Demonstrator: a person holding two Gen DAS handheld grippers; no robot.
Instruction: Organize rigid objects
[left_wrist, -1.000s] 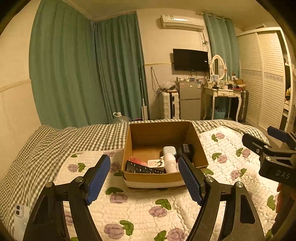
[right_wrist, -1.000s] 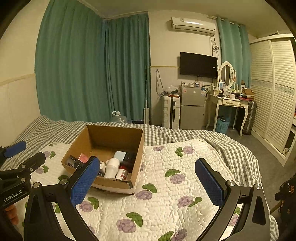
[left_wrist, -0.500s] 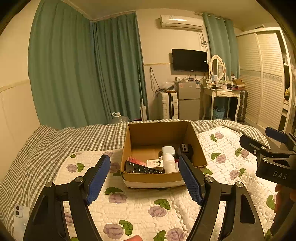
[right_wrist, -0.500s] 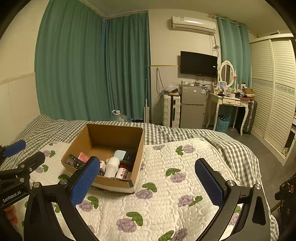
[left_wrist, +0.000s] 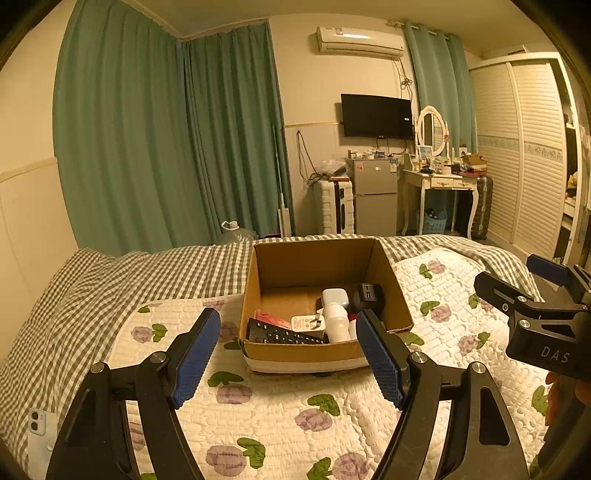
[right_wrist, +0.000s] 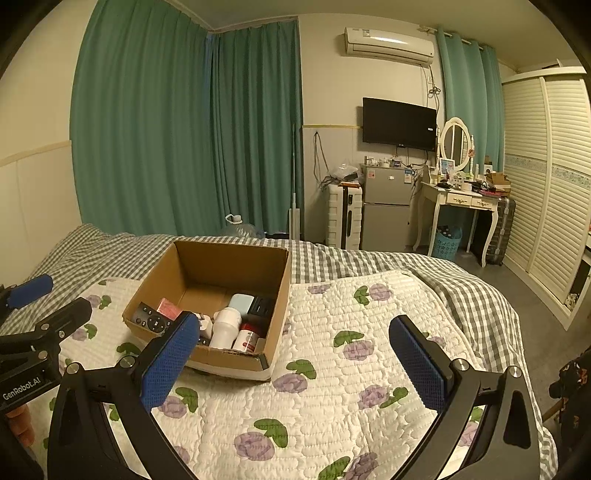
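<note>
An open cardboard box (left_wrist: 317, 258) (right_wrist: 229, 258) sits on the floral quilt. Inside lie a black remote (left_wrist: 284, 334) (right_wrist: 151, 319), a white bottle (left_wrist: 337, 321) (right_wrist: 225, 328), a white plug adapter (left_wrist: 306, 323), a pale blue case (left_wrist: 334, 295) (right_wrist: 242, 301), a black charger (left_wrist: 367, 293) (right_wrist: 262, 306), a red packet (left_wrist: 271, 318) (right_wrist: 168, 308) and a red-labelled bottle (right_wrist: 248, 339). My left gripper (left_wrist: 288, 350) is open and empty, just short of the box. My right gripper (right_wrist: 295, 354) is open and empty, to the right of the box.
The floral quilt (left_wrist: 277, 413) (right_wrist: 351, 369) covers a bed with a grey checked sheet (left_wrist: 92, 291). A white phone (left_wrist: 38, 428) lies at the left edge. A dressing table (right_wrist: 461, 199), fridge (right_wrist: 386, 210) and wardrobe (right_wrist: 546, 184) stand beyond.
Both views shifted only slightly. Both grippers stay open and empty, and the box contents have not moved.
</note>
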